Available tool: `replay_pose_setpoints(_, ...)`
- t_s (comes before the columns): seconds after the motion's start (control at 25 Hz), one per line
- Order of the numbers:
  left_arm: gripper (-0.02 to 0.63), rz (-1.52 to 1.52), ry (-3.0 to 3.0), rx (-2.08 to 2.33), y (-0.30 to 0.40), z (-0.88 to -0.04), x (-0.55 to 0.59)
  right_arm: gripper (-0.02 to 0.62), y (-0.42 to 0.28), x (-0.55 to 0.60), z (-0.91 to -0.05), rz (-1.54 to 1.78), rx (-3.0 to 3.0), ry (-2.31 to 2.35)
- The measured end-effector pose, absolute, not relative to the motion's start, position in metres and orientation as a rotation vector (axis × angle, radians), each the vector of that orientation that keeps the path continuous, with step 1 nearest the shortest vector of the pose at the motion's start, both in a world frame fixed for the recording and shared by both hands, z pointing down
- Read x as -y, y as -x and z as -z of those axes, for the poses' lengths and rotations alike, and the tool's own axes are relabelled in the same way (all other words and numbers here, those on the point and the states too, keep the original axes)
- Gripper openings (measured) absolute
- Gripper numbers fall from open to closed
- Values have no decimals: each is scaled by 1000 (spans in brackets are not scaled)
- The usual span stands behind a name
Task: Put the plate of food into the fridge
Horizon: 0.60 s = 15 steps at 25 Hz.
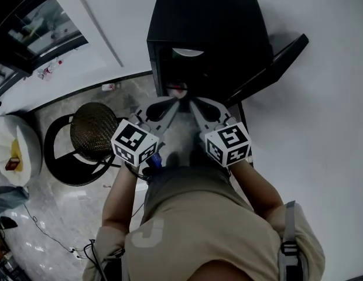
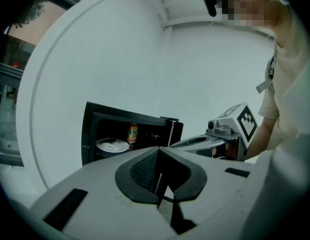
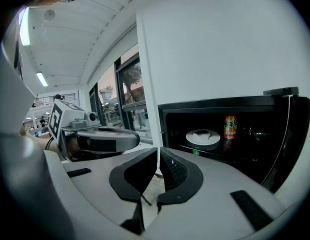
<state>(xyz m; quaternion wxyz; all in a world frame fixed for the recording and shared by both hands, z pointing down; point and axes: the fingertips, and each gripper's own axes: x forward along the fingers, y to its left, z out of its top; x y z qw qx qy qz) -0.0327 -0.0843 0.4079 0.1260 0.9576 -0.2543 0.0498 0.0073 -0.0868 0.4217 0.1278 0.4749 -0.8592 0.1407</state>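
A small black fridge (image 1: 208, 31) stands against the white wall with its door (image 1: 269, 69) swung open to the right. On its shelf sits a white plate of food (image 3: 203, 137) (image 2: 112, 145), with an orange drink can (image 3: 230, 126) (image 2: 132, 133) beside it. In the head view the plate (image 1: 187, 52) shows as a pale sliver in the opening. My left gripper (image 1: 180, 102) and right gripper (image 1: 190, 102) are side by side just before the opening, both shut and holding nothing. Each shows in the other's view: right gripper (image 2: 187, 142), left gripper (image 3: 136, 137).
A round black stool with a woven seat (image 1: 93, 127) stands on the floor left of me. A white round object (image 1: 17, 151) lies at the far left. A small bottle (image 1: 110, 87) lies by the wall base. The fridge door juts out on the right.
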Motion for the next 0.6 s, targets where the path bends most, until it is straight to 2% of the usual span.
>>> replay_pose_setpoints(0.6, 11, -132, -2760, 654, 45, -409, 52, 29, -1, 47, -422, -394, 2424, -1447)
